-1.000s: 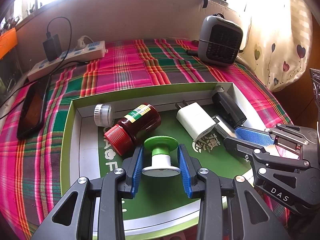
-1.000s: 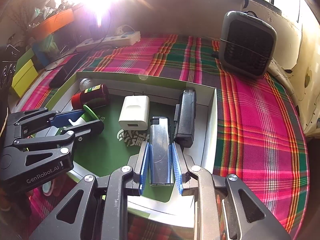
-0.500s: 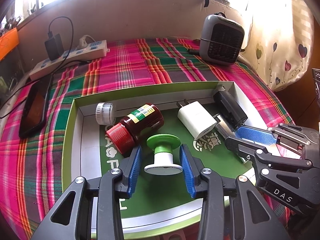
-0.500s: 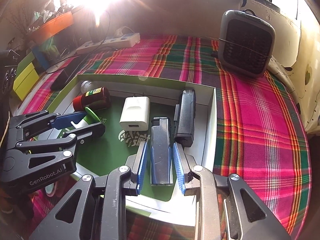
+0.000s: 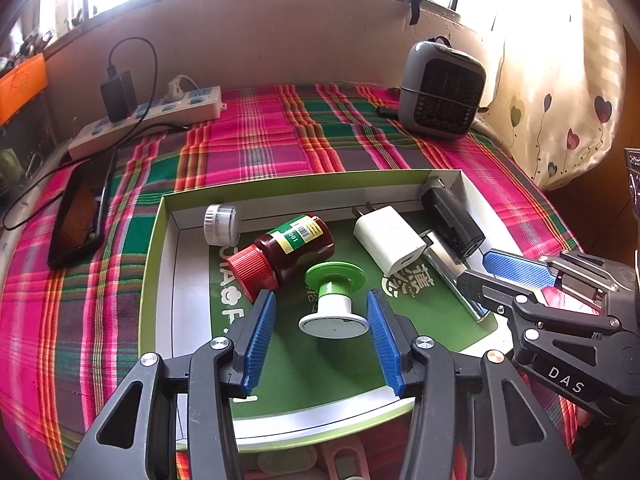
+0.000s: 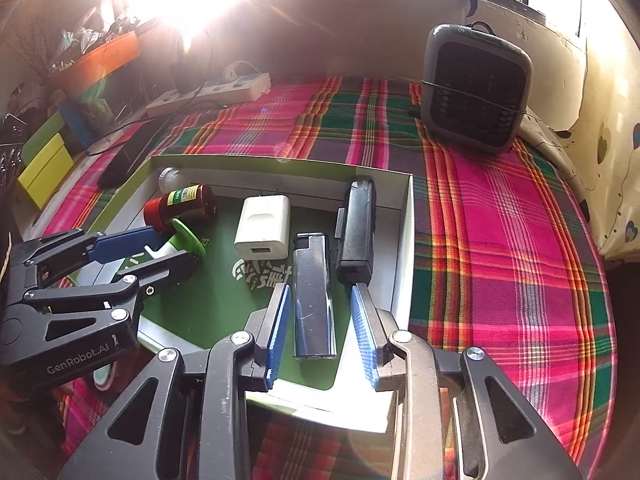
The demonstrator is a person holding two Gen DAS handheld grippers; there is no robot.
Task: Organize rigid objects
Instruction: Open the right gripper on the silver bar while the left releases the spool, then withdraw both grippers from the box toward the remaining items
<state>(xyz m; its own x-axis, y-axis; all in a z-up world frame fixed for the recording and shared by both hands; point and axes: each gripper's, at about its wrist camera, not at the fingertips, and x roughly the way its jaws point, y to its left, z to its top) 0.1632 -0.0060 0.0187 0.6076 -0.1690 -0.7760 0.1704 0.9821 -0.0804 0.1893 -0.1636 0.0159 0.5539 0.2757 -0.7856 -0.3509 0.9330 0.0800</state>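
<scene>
A shallow green-rimmed box (image 5: 157, 248) lies on the plaid cloth. Inside it, a green-and-white knob (image 5: 334, 300) rests on its side between the fingers of my left gripper (image 5: 321, 298). Those jaws are opening, with a gap on each side of the knob. My right gripper (image 6: 320, 289) straddles a silver lighter (image 6: 312, 296) lying flat on the box floor. Its jaws are opening too, and the pads stand off the lighter. Also in the box are a red-capped brown bottle (image 5: 288, 252), a white charger (image 5: 390, 240), a black device (image 5: 452, 216) and a small white cap (image 5: 220, 224).
A power strip (image 5: 148, 120) with a black adapter and a dark phone (image 5: 76, 220) lie at the back left of the cloth. A grey fan heater (image 5: 440, 88) stands at the back right beside a heart-print curtain (image 5: 560, 100). Coloured boxes (image 6: 44, 160) sit far left.
Both pairs of jaws have widened. The left pads have come off the green-and-white knob and the right pads off the lighter; both objects stay where they lay.
</scene>
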